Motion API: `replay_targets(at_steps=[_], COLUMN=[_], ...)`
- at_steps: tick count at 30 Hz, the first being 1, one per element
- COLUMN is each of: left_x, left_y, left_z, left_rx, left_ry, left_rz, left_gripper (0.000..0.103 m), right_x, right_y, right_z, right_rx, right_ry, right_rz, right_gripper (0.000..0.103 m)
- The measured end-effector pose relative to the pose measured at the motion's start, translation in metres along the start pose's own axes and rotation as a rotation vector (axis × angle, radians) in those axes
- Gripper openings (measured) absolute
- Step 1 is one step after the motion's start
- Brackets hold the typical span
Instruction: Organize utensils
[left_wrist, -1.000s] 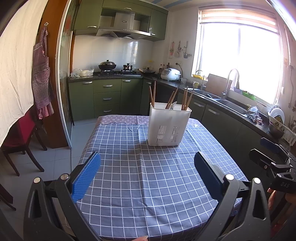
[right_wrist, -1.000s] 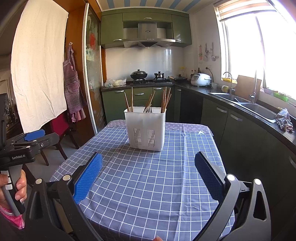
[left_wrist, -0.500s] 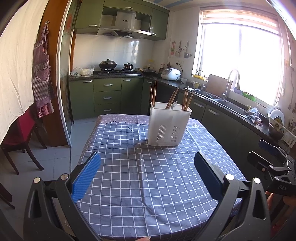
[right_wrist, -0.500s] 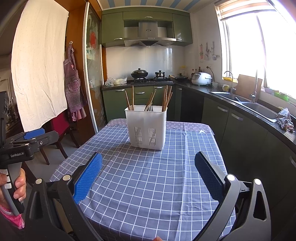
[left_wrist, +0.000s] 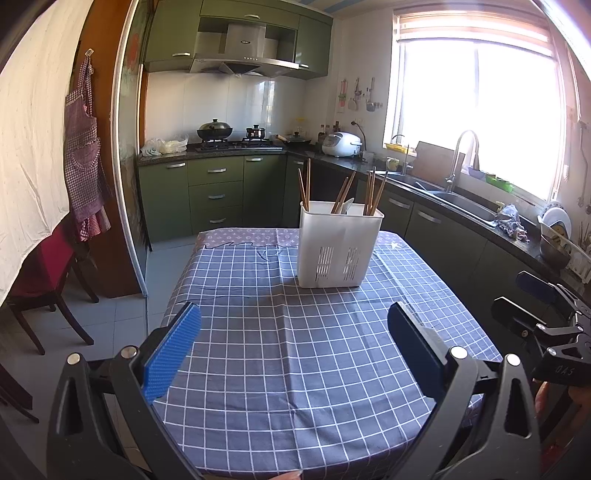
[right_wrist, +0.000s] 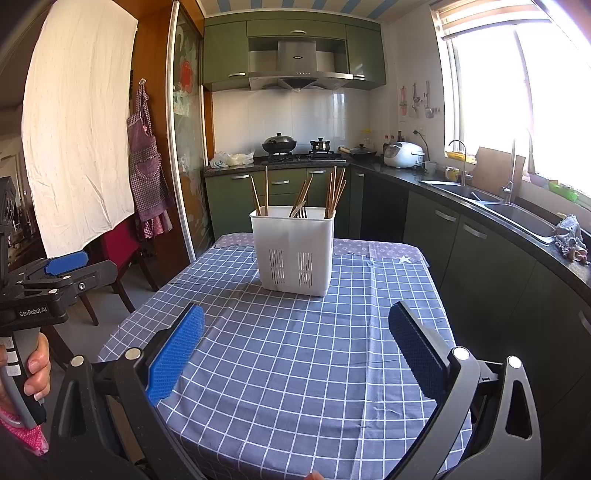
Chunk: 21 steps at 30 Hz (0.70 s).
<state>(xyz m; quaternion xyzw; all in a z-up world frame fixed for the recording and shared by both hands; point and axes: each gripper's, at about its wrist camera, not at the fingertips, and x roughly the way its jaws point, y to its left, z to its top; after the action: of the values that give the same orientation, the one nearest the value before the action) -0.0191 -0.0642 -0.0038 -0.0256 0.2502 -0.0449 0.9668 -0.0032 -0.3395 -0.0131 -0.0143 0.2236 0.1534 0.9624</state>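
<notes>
Kitchen table (left_wrist: 295, 369) | white utensil caddy (left_wrist: 338, 249) stands at far end — chopsticks (left_wrist: 373, 190) upright inside | left gripper (left_wrist: 293, 354) and right gripper (right_wrist: 295, 350) both spread wide, empty — hovering over near edge

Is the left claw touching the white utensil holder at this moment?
Apart. The left wrist view shows the open left claw near the table edge, with bare checked tablecloth between its fingertips and the white utensil holder.
</notes>
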Motion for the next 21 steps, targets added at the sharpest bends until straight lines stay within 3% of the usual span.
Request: replay_targets(at_steps=[7,15,21], left_x=[0.0009,-0.0002,0.0073], left_y=[-0.0009,0.0052,0.0047], left_z=[0.0003,0.0003,0.0007], left_rx=[0.003,-0.027,-0.012], left_ry=[-0.003,-0.033,-0.013], left_rz=[-0.001,-0.059,-0.005], left_gripper=[0.096,0.096,0.096], right_x=[0.0022,0.0046,0.0089], right_y=[-0.0008,-0.0016,-0.0060], right_z=[0.0003,-0.0021,-0.0036], right_rx=[-0.001,0.002,0.012], right_ry=[0.003,0.007,0.016], right_rz=[0.002,0.004,0.007], right_gripper=[0.098,0.098,0.098])
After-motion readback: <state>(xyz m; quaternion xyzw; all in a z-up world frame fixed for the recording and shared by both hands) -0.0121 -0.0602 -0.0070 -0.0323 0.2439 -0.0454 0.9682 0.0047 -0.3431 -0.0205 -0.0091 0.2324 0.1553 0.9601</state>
